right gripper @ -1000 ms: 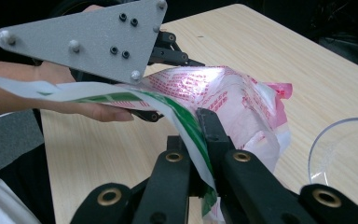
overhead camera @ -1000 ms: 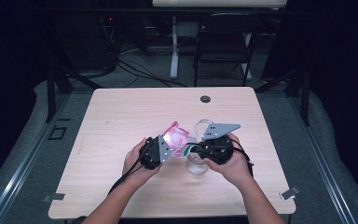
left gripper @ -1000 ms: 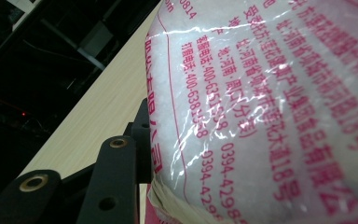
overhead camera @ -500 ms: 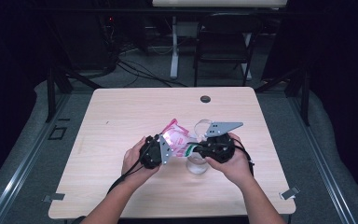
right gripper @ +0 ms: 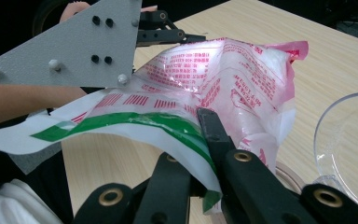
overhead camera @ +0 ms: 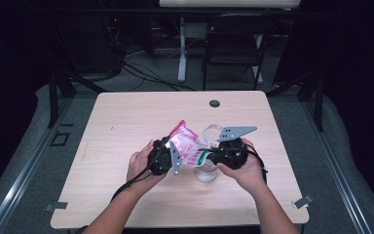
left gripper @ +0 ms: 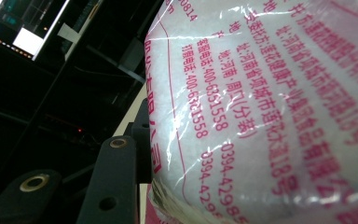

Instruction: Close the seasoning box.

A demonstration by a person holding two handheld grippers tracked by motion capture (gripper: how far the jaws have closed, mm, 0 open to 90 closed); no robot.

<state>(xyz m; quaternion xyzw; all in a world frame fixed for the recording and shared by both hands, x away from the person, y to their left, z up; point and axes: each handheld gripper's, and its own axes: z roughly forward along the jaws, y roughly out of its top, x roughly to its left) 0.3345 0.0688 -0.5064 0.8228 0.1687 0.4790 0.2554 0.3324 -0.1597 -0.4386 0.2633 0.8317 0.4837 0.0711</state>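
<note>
A clear plastic bag (overhead camera: 187, 145) with pink print and white grains hangs above the table between both grippers. My left gripper (overhead camera: 173, 157) is shut on its side; in the left gripper view the bag (left gripper: 270, 116) presses against one black finger (left gripper: 116, 177). My right gripper (overhead camera: 209, 157) is shut on the bag's green and white edge (right gripper: 135, 122), and one finger (right gripper: 209, 128) lies on top of the film. The left gripper's grey plate (right gripper: 74, 46) and its jaws show beyond the bag.
A clear glass bowl (overhead camera: 213, 132) stands on the wooden table (overhead camera: 126, 122) just behind the bag, and a second clear glass (overhead camera: 207, 173) sits under the right hand. A black round cap (overhead camera: 215, 103) is set near the table's far edge.
</note>
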